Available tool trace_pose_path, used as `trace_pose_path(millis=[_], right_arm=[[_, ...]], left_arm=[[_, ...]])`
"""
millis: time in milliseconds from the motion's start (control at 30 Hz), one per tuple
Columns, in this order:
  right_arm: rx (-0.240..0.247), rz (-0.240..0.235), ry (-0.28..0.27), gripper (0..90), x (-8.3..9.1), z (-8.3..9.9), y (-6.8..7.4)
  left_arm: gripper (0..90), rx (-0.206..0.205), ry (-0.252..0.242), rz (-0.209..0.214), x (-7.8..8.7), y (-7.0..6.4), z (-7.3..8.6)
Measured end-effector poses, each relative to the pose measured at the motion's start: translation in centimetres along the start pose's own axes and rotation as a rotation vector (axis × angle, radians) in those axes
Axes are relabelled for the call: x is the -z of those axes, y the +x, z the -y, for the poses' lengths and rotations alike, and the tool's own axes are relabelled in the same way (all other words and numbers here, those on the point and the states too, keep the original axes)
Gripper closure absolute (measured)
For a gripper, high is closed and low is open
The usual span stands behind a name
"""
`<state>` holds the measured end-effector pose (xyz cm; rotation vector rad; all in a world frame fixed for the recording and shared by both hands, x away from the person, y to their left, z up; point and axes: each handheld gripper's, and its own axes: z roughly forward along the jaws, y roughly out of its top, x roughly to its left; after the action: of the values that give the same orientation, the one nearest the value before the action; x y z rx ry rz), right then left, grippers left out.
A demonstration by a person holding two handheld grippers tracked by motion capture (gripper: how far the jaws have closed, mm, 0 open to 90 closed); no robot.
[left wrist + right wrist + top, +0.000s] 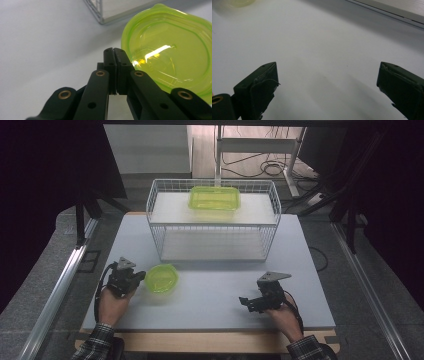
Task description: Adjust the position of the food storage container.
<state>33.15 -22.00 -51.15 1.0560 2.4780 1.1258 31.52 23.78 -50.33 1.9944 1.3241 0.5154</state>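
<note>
Starting at the left edge of the pale grey table (210,295), I have my left tongs (136,279) resting low near the front-left corner, held in a hand with a plaid sleeve behind it. Their jaws are pressed flat together with nothing between them; the left gripper view makes that plain, the two black pads meeting tip to tip. Just beside those tips, to the right, lies the round translucent yellow-green plastic container lid (161,279), flat on the table. In the left gripper view the lid (170,50) comes right up against the closed tips, though I cannot tell whether they actually touch its rim.

Further toward the middle and back of the table stands the white wire basket rack (212,222), whose front corner shows in the left gripper view. On its upper shelf sits a rectangular translucent yellow-green plastic container (214,198), well apart from the round lid.

Toward the front-right corner, my right tongs (246,303) point left across the table, well apart from the lid. Their jaws stand wide open over bare surface, holding nothing.
</note>
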Motion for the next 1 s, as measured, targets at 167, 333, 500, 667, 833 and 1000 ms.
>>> trace_pose_path(millis=[167, 333, 500, 667, 833, 1000], right_arm=[[0.000, 0.000, -0.001, 3.6, 0.0, 0.0, 0.0], [0.000, -0.001, -0.001, 3.6, -0.1, 0.0, 0.0], [0.001, -0.003, 0.002, 3.6, -0.1, 0.0, 0.1], [0.003, -0.003, 0.005, 3.6, -0.2, 0.0, 0.1], [0.001, -0.002, 0.001, 3.6, -0.1, 0.0, 0.1], [0.004, -0.005, 0.006, 3.6, -0.1, 0.0, 0.1]], left_arm=[[89.2, -0.023, 0.002, 0.021, -0.6, -1.4, -0.6], [89.6, -0.045, 0.002, 0.047, -1.2, -2.9, -1.2], [89.8, -0.070, 0.003, 0.084, -1.8, -4.6, -1.8], [89.8, -0.087, -0.014, 0.087, -1.7, -5.4, -2.0], [89.8, -0.057, 0.044, 0.117, -1.6, -4.3, -0.1], [89.8, -0.079, 0.090, 0.190, -2.1, -5.3, 0.7]])
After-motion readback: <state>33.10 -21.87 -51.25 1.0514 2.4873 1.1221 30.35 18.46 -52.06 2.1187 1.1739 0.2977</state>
